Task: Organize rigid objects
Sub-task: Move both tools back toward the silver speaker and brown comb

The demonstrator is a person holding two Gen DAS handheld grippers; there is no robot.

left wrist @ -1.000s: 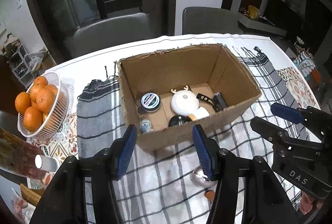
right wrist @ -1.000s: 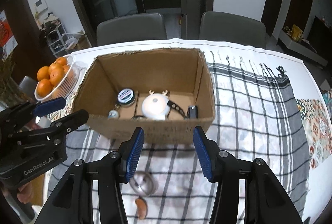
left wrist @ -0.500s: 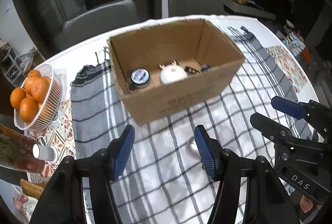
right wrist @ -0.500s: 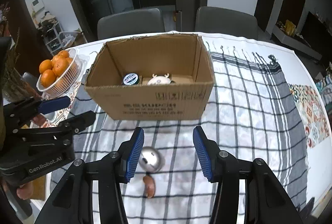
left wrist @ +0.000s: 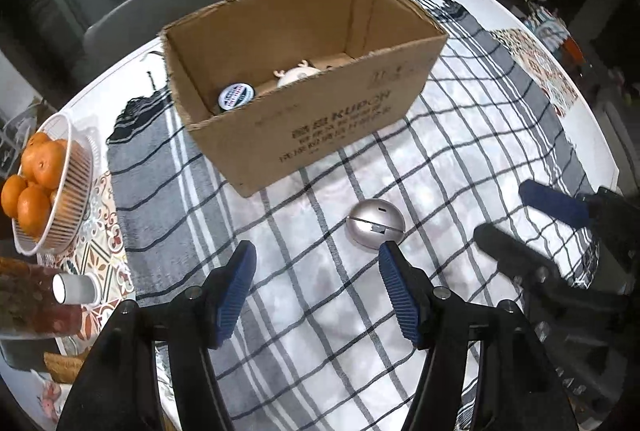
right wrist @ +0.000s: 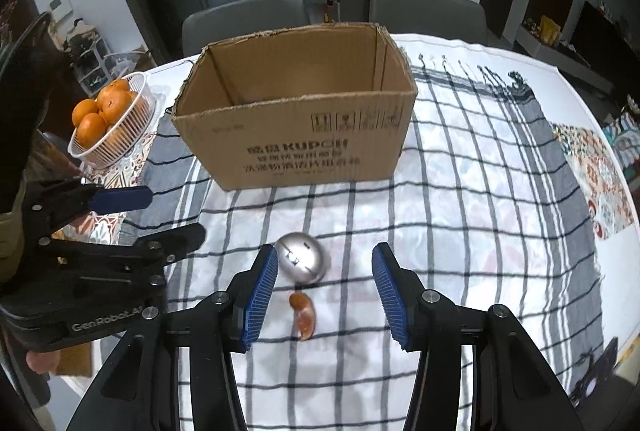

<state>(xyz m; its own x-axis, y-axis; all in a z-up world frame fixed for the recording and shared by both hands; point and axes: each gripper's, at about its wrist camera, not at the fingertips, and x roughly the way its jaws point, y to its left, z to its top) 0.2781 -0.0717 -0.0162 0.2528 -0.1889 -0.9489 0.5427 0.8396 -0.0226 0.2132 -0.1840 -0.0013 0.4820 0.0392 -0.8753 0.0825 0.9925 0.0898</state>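
A silver dome-shaped object [right wrist: 303,258] lay on the checked cloth [right wrist: 460,215], in front of the near wall of the open cardboard box [right wrist: 296,147] and apart from it. In the right wrist view the dome sat at about 10 o'clock from the midpoint of the right gripper [right wrist: 325,295], close beside the inner face of the left-hand blue pad [right wrist: 260,297] but not visibly touching it. A small orange-brown curved piece [right wrist: 303,316] lay just beside the dome at its 6 o'clock, between the two pads. The right gripper's fingers were spread wide and held nothing. In the left wrist view the same dome [left wrist: 375,227] appeared at about 2 o'clock from the midpoint of the left gripper [left wrist: 318,293], just beyond the tip of its right-hand pad [left wrist: 396,301]; these fingers were likewise spread apart and empty. Inside the box [left wrist: 320,119], a round tin with a blue-and-white lid [left wrist: 236,96] and a white rounded item with small antlers [left wrist: 298,74] rested on the floor. At 9 o'clock from the box stood a white wire basket [left wrist: 78,187] holding oranges [left wrist: 34,183]. Two grey chairs [right wrist: 244,19] stood at 12 o'clock, behind the table.
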